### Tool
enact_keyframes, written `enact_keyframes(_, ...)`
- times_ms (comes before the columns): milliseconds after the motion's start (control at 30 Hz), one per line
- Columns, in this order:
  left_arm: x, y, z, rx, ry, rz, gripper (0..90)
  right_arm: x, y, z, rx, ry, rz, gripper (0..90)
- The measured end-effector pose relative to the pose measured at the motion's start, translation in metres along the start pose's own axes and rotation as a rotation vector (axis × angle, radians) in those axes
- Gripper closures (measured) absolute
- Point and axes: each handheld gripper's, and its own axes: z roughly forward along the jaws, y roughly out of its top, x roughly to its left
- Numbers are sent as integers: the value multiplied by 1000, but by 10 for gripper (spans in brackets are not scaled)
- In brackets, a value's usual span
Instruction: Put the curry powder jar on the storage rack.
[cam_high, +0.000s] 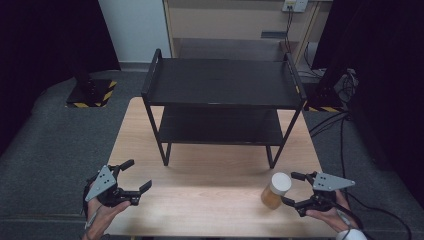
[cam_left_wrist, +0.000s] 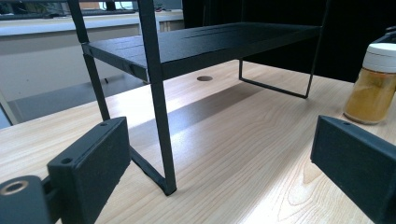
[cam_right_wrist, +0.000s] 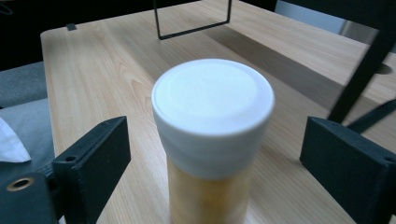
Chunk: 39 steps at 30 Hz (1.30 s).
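Table (cam_high: 215, 200): pale wood top, bearing all items below.
Rack (cam_high: 222, 82): black, two-tier metal shelf unit, standing on the far half of the table; both tiers bare.
Left gripper (cam_high: 136, 176): held in a hand, near the rack's front-left leg, toward the table's near edge; jaws spread wide, nothing between them.
Right gripper (cam_high: 294, 189): held in a hand, off the rack's front-right leg, near the table's near edge; jaws spread wide on either side of the jar, not touching it.
Jar (cam_high: 276, 191): white lid, yellow-orange contents, upright on the table just in front of the rack's front-right leg.
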Motion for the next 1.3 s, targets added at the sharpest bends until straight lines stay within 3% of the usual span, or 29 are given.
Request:
enact_keyframes(233, 0, 0, -1, -3, -1, 0, 39, -6, 8, 18, 9, 45, -22, 175)
enact_keyframes(267, 0, 0, -1, 0, -2, 1, 39, -9, 8, 21, -1, 55, -26, 234)
enact_keyframes(400, 0, 0, -1, 1, -3, 4, 39, -11, 7, 22, -11, 55, -32, 323)
enact_keyframes(667, 0, 0, -1, -6, -2, 3, 40, -10, 12, 20, 3, 39, 1, 332)
enact_keyframes(833, 1, -1, -2, -9, 0, 1, 41, -7, 19, 16, 1, 37, -2, 331)
enact_keyframes(1100, 0, -1, -2, -17, 0, 2, 41, -2, 77, -4, -57, 49, -2, 333)
enact_keyframes(1133, 0, -1, -2, -17, 0, 2, 41, 2, 96, -10, -76, 48, -3, 333)
enact_keyframes(1167, 0, -1, -2, -17, 0, 2, 41, 2, 96, -10, -76, 48, -3, 333)
enact_keyframes(1200, 1, -1, -2, -17, 0, 1, 41, 5, 116, -15, -99, 53, -14, 333)
enact_keyframes(1233, 1, -1, -2, -17, 0, 1, 41, 5, 116, -15, -99, 53, -14, 333)
enact_keyframes(1267, 0, -1, -2, -18, -1, 1, 41, 8, 140, -19, -102, 59, -26, 334)
enact_keyframes(1300, 0, -1, -2, -18, -1, 1, 41, 8, 140, -19, -102, 59, -26, 334)
